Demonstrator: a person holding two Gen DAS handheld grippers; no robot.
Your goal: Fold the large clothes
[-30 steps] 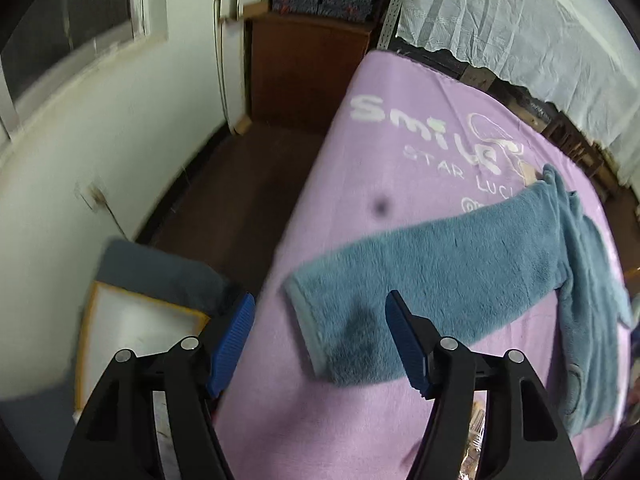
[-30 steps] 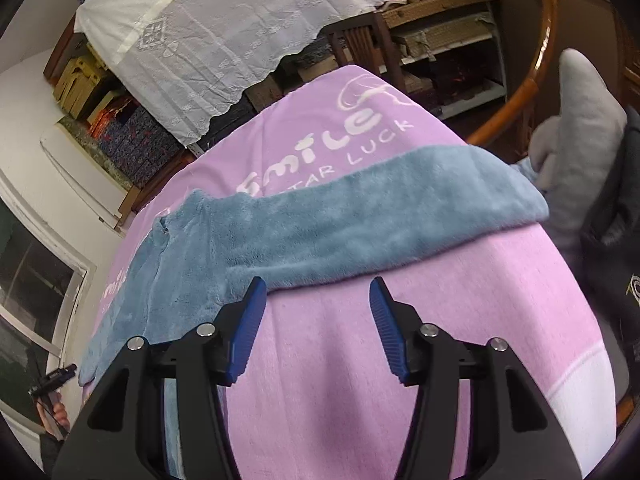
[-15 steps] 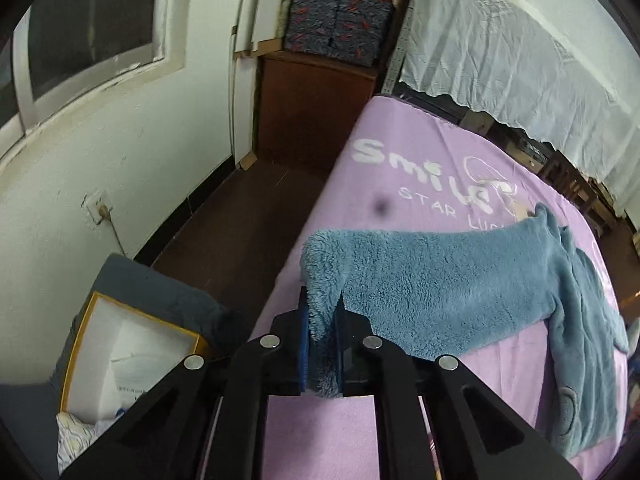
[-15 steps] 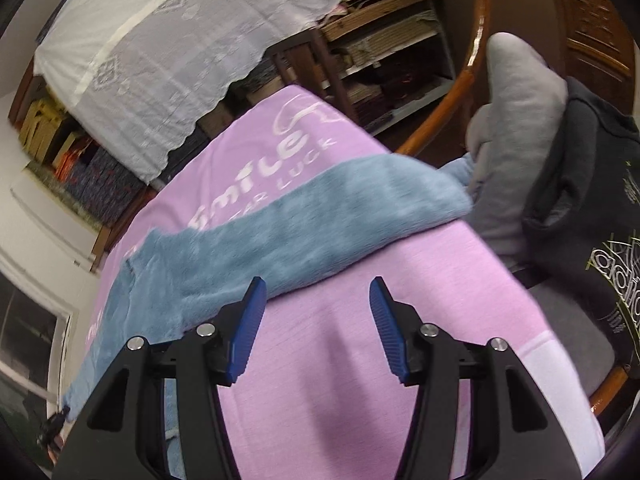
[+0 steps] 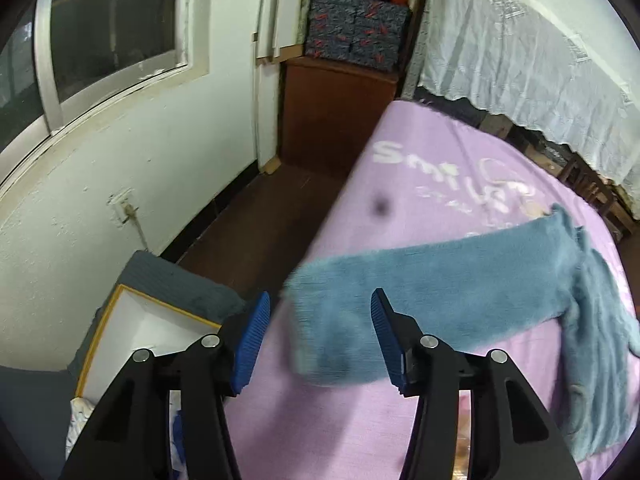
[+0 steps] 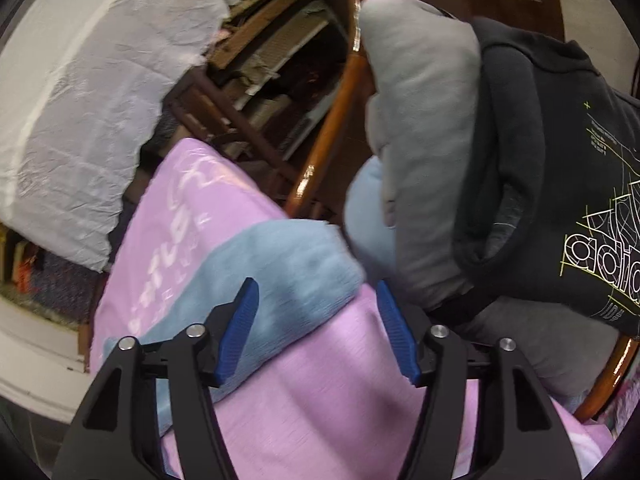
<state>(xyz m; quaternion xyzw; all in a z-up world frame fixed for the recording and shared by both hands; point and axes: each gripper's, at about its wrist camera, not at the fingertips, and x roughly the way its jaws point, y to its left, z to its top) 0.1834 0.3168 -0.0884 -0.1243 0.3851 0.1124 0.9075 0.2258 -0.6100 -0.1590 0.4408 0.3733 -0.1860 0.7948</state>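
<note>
On the bed (image 5: pixel 460 168) the garment (image 5: pixel 440 280) is laid flat, nothing folded yet; both sleeve ends are framed by opening left gripper (image 5: pixel 318 336) and right gripper (image 6: pixel 316 330), nothing gripped.

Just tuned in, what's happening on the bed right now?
A person is working with a handheld gripper in each hand on a blue fleece garment spread across the purple bedspread. The left gripper is opening over one sleeve end, its pads clear of the fabric. The right gripper is also opening, poised over the other sleeve end near the bed's edge, gripping nothing. Both sleeves lie stretched out flat; no fold is made yet. Grey and dark clothes wait on a chair alongside.
</note>
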